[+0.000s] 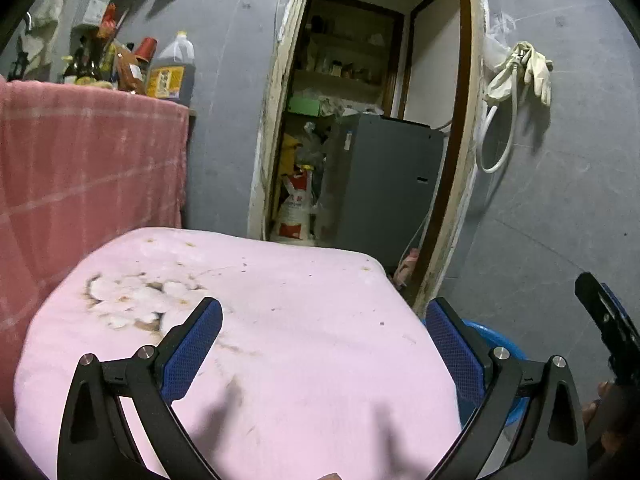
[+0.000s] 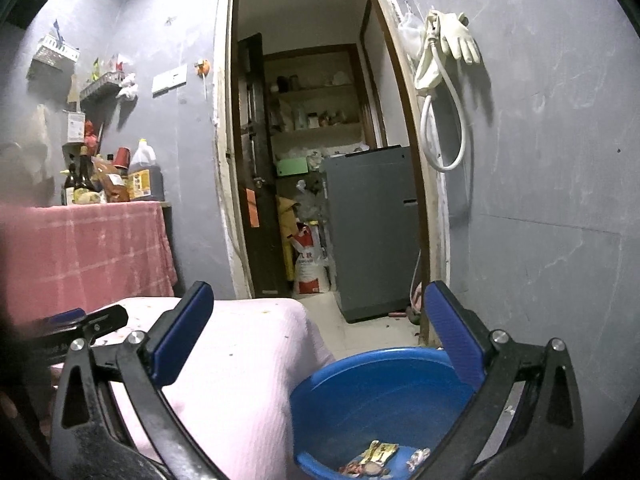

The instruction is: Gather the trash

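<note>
1. Left gripper [image 1: 326, 334] gapes wide, empty, over the pink-covered table [image 1: 280, 320].
2. Right gripper [image 2: 320, 320] likewise wide and empty above the blue basin [image 2: 360, 392].
3. Wrappers [image 2: 376, 458] (the trash) lie in the basin's bottom.
4. Beyond, an open doorway [image 2: 320, 140] shows a grey cabinet [image 2: 372, 232].
</note>
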Tool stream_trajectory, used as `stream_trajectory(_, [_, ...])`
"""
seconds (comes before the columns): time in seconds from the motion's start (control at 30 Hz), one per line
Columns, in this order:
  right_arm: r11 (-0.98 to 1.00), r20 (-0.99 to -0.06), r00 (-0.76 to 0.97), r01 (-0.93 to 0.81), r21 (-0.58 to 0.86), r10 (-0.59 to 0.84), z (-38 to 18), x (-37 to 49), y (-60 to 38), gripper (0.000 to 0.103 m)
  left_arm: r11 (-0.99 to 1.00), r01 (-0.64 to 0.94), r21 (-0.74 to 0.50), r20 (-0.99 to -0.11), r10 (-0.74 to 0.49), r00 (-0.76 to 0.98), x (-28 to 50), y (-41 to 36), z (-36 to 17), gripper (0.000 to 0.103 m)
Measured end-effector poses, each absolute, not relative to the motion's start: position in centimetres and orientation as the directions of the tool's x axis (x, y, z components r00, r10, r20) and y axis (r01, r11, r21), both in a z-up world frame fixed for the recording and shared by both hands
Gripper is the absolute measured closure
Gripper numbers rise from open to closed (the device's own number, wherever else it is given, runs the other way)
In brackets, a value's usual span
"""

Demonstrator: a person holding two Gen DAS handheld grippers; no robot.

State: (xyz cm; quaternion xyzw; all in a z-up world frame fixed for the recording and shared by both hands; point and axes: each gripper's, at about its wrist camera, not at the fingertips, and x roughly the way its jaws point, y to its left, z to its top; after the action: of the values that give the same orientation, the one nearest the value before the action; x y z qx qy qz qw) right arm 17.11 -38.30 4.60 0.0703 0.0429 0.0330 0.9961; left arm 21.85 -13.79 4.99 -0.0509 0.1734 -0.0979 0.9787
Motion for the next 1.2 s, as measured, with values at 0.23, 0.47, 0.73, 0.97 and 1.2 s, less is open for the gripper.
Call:
stream_trajectory(0.23, [0.981,-0.063,0.992,-0.094,0.17,0.106,4.6,13.7,-37.5,0.0,0.982,0.143,-0.125,-0.325,-0.177,0.929,18.3,-12.4,4.4,0.003])
stream_trajectory(0.47, [0.983,-0.073,0.992,-0.086,0.164,0.1,4.0,10.5,-36.5,0.0,0.979,0.12,-0.166,-0.307,-0.167,0.937,15.4,-11.0,4.1,0.003])
stream_trajectory(0.73, [0.982,-0.052,0.998,-0.033,0.186,0.044,3.5,6.9,-35.5,0.0,0.981,0.119,-0.154,-0.285,-0.159,0.945,12.3,-10.2,3.6,0.003])
stream_trajectory(0.97, [0.986,-0.071,0.997,-0.013,0.167,0.025,2.7,5.1,-34.4,0.0,0.986,0.113,-0.123,-0.285,-0.144,0.948,10.7,-9.5,2.7,0.003])
stream_trajectory(1.2, [0.991,-0.129,0.991,-0.019,0.135,0.037,1.7,4.3,-33.4,0.0,0.989,0.113,-0.1,-0.283,-0.137,0.949,9.4,-8.9,1.8,0.003])
